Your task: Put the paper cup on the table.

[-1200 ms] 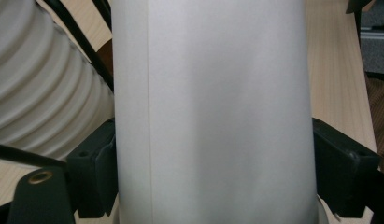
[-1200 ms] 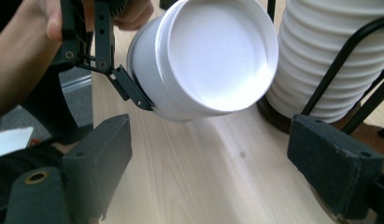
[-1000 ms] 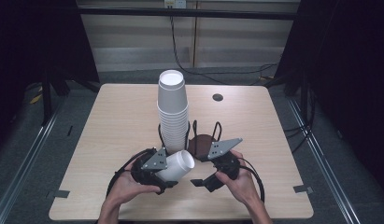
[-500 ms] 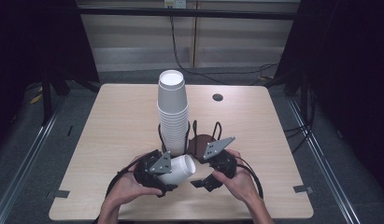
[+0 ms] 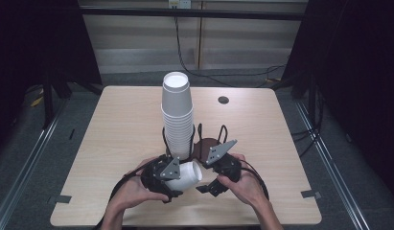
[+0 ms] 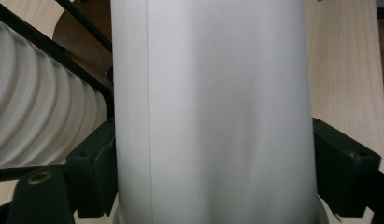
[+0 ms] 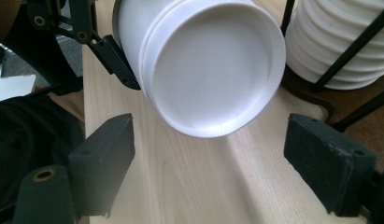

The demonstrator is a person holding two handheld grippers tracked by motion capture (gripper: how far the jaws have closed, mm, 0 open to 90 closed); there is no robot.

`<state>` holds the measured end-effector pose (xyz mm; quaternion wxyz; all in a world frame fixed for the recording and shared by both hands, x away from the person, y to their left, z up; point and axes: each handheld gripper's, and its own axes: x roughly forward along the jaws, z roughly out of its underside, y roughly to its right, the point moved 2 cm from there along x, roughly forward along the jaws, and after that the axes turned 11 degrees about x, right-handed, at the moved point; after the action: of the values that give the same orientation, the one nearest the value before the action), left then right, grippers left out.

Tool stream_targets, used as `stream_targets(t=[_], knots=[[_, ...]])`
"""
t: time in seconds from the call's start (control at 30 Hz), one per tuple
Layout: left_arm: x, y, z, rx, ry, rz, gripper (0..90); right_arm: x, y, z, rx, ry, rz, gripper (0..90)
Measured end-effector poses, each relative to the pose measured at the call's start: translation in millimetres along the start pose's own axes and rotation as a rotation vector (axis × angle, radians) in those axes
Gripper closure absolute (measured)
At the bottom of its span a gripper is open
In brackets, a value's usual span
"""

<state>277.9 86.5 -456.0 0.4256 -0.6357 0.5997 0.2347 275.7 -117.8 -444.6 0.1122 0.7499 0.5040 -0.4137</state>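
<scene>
The counter takes up the middle of the high view, and at its centre stands a tall stack of white cups held upright in a black wire rack on a dark round base. Just below that, in the lower middle of the frame, the left tool is clamped on a single white cup lying on its side, its closed bottom turned toward the right tool. In the left gripper view both black pads press the cup's wall, one on each side. In the right gripper view the right tool's jaws stand wide apart and hold nothing, with the cup's bottom hanging above and between them. As I read it, the step is a handover or a two-handed pull, so the right tool should close squarely across the cup near its base. It should squeeze gently, since thin paper would likely buckle, and the left should let go only once the right has it. I cannot tell whether this is one cup or two nested ones; a ridge near the bottom hints at a second. The open mouth is hidden behind the left hand, the rack's far side is blocked by the stack, and the small dark spot in the counter's upper right is too small to name.
</scene>
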Motion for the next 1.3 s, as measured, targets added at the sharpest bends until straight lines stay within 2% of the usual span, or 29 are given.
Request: stream_targets(t=[0.07, 0.13, 0.27, 0.33, 0.43, 0.47, 0.57, 0.6, 0.67, 0.7, 0.73, 0.77, 0.83, 0.87, 0.9, 0.93, 0.97, 1.0, 1.1, 1.13, 1.17, 1.27, 1.3], knots=[[0.2, 1.2, -0.6, 0.003, -0.008, 0.005, 15.5, 1.1, -2.3, -3.9, -0.008, -0.021, -0.018, 16.0], [0.1, 2.4, -1.2, 0.009, -0.009, 0.008, 15.5, 1.4, -3.1, -5.0, -0.007, -0.025, -0.016, 15.8], [0.6, 4.4, -2.9, 0.012, -0.009, 0.017, 15.5, 4.4, -5.8, -9.5, -0.009, -0.069, -0.034, 14.3], [0.8, 4.2, -3.8, 0.027, -0.020, 0.017, 15.5, 6.5, -5.4, -10.5, -0.017, -0.092, -0.035, 14.3], [2.0, 5.6, -5.3, 0.027, -0.026, 0.017, 15.5, 9.4, -6.2, -11.1, -0.035, -0.119, -0.024, 14.1], [2.9, 6.7, -6.1, 0.026, -0.026, 0.020, 15.5, 12.0, -7.0, -11.3, -0.030, -0.136, -0.034, 14.3], [4.3, 8.4, -9.2, 0.037, -0.026, 0.017, 15.6, 13.5, -7.8, -11.7, -0.029, -0.158, -0.041, 16.5], [4.0, 8.4, -11.7, 0.058, -0.040, 0.019, 15.6, 14.2, -6.7, -12.2, -0.038, -0.151, -0.048, 16.0], [4.4, 9.3, -12.9, 0.060, -0.039, 0.024, 15.6, 14.6, -6.3, -12.5, -0.037, -0.152, -0.050, 15.4], [4.4, 9.4, -13.8, 0.075, -0.044, 0.025, 15.6, 15.0, -6.4, -12.3, -0.027, -0.159, -0.065, 16.1], [5.8, 11.4, -14.6, 0.058, -0.030, 0.024, 15.6, 16.4, -6.4, -12.4, -0.020, -0.175, -0.078, 16.8], [5.4, 10.8, -14.8, 0.072, -0.040, 0.021, 15.6, 17.8, -6.3, -12.9, -0.032, -0.187, -0.090, 16.6], [5.8, 11.0, -14.9, 0.074, -0.039, 0.023, 15.6, 18.3, -7.1, -14.0, -0.018, -0.183, -0.106, 17.2], [6.4, 11.4, -14.9, 0.071, -0.037, 0.029, 15.6, 18.3, -6.8, -14.6, -0.018, -0.174, -0.098, 17.6], [7.3, 12.5, -14.9, 0.059, -0.029, 0.031, 15.6, 18.3, -6.3, -15.3, -0.020, -0.165, -0.108, 18.7], [6.7, 11.7, -14.7, 0.080, -0.042, 0.028, 15.6, 18.9, -6.6, -15.8, -0.009, -0.170, -0.128, 17.8], [6.3, 11.6, -14.5, 0.089, -0.046, 0.026, 15.6, 18.9, -6.6, -15.8, -0.009, -0.170, -0.128, 17.8], [6.2, 12.2, -14.2, 0.080, -0.043, 0.029, 15.6, 19.3, -6.4, -16.1, -0.009, -0.176, -0.132, 18.2], [5.1, 11.9, -14.5, 0.089, -0.042, 0.032, 15.6, 22.2, -7.8, -16.1, -0.006, -0.179, -0.133, 18.7], [5.7, 13.8, -15.1, 0.077, -0.026, 0.030, 15.6, 22.2, -7.8, -16.1, -0.006, -0.179, -0.133, 18.7], [4.8, 13.5, -15.4, 0.091, -0.030, 0.034, 15.6, 22.6, -7.6, -16.2, -0.010, -0.173, -0.143, 18.8], [4.7, 15.5, -16.4, 0.074, -0.006, 0.035, 15.6, 22.2, -8.1, -16.2, -0.008, -0.175, -0.159, 21.4], [4.0, 14.3, -16.2, 0.087, -0.015, 0.033, 15.6, 21.7, -7.7, -16.4, -0.017, -0.172, -0.157, 21.5]])
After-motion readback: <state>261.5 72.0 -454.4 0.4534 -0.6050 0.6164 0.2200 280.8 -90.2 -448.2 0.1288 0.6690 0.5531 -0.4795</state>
